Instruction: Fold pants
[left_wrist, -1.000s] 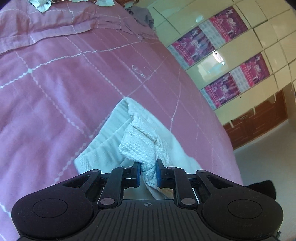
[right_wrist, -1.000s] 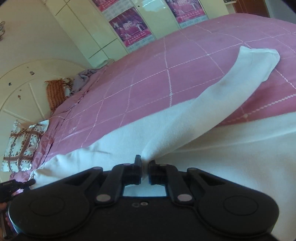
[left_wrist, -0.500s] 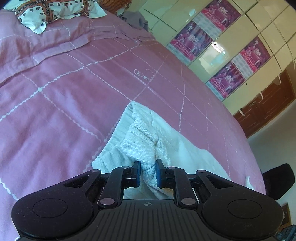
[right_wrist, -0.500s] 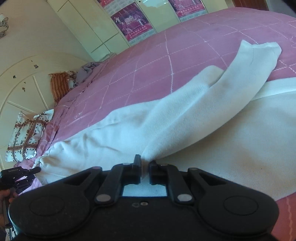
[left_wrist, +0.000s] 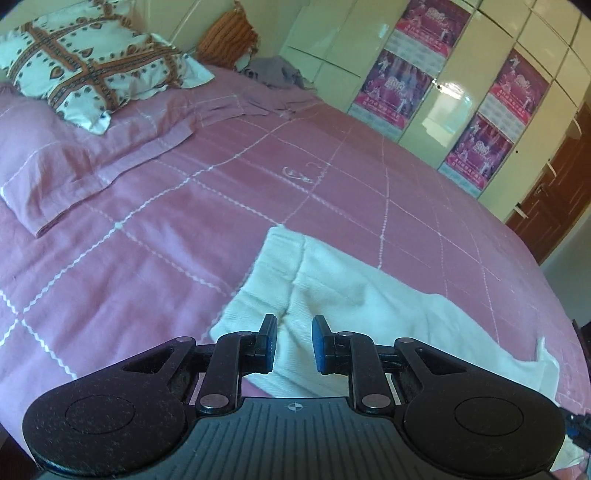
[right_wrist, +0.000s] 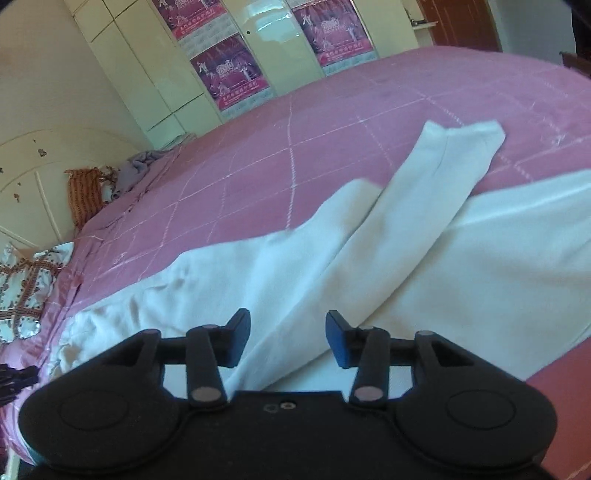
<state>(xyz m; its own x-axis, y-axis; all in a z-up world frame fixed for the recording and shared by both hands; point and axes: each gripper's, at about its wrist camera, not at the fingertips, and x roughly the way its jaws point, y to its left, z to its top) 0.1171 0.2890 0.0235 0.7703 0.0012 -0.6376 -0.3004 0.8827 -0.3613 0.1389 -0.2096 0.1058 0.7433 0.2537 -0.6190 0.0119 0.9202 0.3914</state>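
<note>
Fingers first: on my left gripper (left_wrist: 293, 343) the blue pads stand a narrow way apart and are just parting, with nothing pinched between them; the white cloth shows through the gap, lying on the bed below. On my right gripper (right_wrist: 288, 339) the fingers stand wider and are opening too, the fold of cloth running under the gap with neither pad pressing on it.

As for writing, the purple posters (left_wrist: 397, 85) on the cream wardrobe doors (left_wrist: 461, 77) carry print too small for me to read; in the right wrist view one of them seems to show large numerals, though I can't make them out surely.

From the left wrist view, the pants (left_wrist: 351, 299) lie flat on the pink bedspread (left_wrist: 147, 229), their ribbed waistband nearest the patterned pillow (left_wrist: 92, 62) end, the long axis running away to the lower right toward the bed's edge. From the right wrist view, one leg is folded across the other at a slant, its cuffed end pointing up and right, resting on the bedspread near the far side. I see no containers anywhere.
</note>
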